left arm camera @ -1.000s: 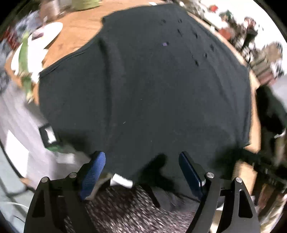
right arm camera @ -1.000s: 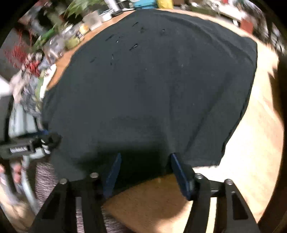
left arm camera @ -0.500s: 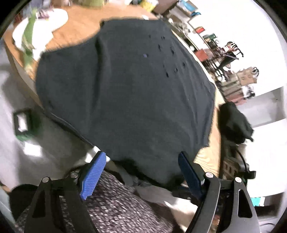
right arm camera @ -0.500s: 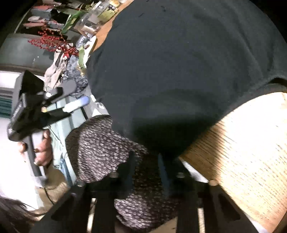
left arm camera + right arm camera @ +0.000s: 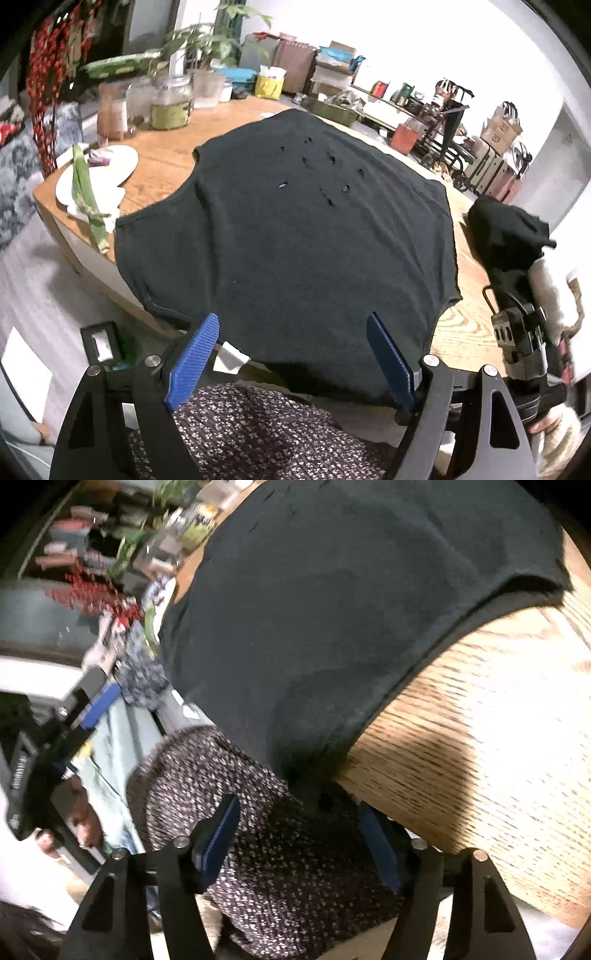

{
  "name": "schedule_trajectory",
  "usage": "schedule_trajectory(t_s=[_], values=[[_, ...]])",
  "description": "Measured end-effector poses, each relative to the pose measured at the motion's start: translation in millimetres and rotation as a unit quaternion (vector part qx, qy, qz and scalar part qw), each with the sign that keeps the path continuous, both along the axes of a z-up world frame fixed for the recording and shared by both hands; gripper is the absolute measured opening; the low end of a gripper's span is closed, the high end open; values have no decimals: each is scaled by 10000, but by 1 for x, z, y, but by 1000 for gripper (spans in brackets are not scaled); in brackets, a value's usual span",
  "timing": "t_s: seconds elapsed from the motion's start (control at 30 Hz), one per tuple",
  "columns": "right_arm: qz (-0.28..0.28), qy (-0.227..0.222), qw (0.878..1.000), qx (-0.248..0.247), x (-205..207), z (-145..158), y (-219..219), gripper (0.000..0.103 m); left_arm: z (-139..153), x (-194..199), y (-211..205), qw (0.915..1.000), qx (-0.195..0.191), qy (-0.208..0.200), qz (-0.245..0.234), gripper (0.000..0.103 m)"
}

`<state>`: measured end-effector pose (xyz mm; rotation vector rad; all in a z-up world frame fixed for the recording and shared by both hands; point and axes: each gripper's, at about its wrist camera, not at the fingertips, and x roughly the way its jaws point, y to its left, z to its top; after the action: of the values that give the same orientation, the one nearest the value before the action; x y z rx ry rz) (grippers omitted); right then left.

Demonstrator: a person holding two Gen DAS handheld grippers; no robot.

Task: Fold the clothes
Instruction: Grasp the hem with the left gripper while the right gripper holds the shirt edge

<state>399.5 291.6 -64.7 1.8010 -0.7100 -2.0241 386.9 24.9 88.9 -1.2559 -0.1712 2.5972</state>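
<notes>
A black garment (image 5: 295, 240) with several small holes lies spread flat on the wooden table (image 5: 166, 162), and its near hem hangs over the table's front edge. My left gripper (image 5: 291, 358) is open just in front of that hem, touching nothing. In the right wrist view the garment (image 5: 332, 609) drapes off the table (image 5: 461, 720) near its corner. My right gripper (image 5: 299, 834) is open below the hanging hem, its blue pads wide apart with no cloth between them.
A white plate (image 5: 110, 166) with a green stalk (image 5: 85, 195) and glass jars (image 5: 171, 103) stand at the table's far left. A second black clothes heap (image 5: 509, 229) lies at the right. The person's speckled clothing (image 5: 277, 849) is close under both grippers.
The right gripper's fingers were close together at the hem half a second ago and now stand wide apart. The left gripper has tilted upward, so more of the room shows.
</notes>
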Motion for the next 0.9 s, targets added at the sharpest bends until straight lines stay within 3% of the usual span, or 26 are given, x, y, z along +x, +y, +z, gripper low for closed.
schedule_trajectory(t_s=[0.1,0.23,0.3,0.33,0.37,0.47,0.67,0.7,0.8,0.9], values=[[-74,-98,9997,192,-11,-5,-22,76,2,8,8,9977,-446,494,-99,82],[-125,-156,9991,369,-22,-12,-42,77,1,24,25,9883,-1073,990,-436,82],[-117,-188,9990,397,-27,-20,-50,45,-4,32,36,9820,-1311,1181,-674,82],[-130,-249,9989,364,-30,-22,-51,22,-6,36,42,9783,-1427,1275,-792,82],[-163,-285,9990,297,-32,-23,-49,18,-10,41,49,9736,-1560,1376,-942,82],[-208,-58,9997,-112,-34,-7,-47,14,-25,57,74,9523,-2083,1682,-1468,82],[-453,263,9937,-986,-44,23,-34,14,-60,92,128,8876,-3225,2200,-2444,82],[-472,286,9924,-1099,-46,25,-33,14,-65,91,135,8819,-3340,2214,-2483,82],[-496,352,9890,-1346,-51,31,-35,14,-72,80,149,8786,-3501,2226,-2367,82],[-514,375,9867,-1495,-54,32,-33,14,-77,63,153,8856,-3504,2066,-2242,82]])
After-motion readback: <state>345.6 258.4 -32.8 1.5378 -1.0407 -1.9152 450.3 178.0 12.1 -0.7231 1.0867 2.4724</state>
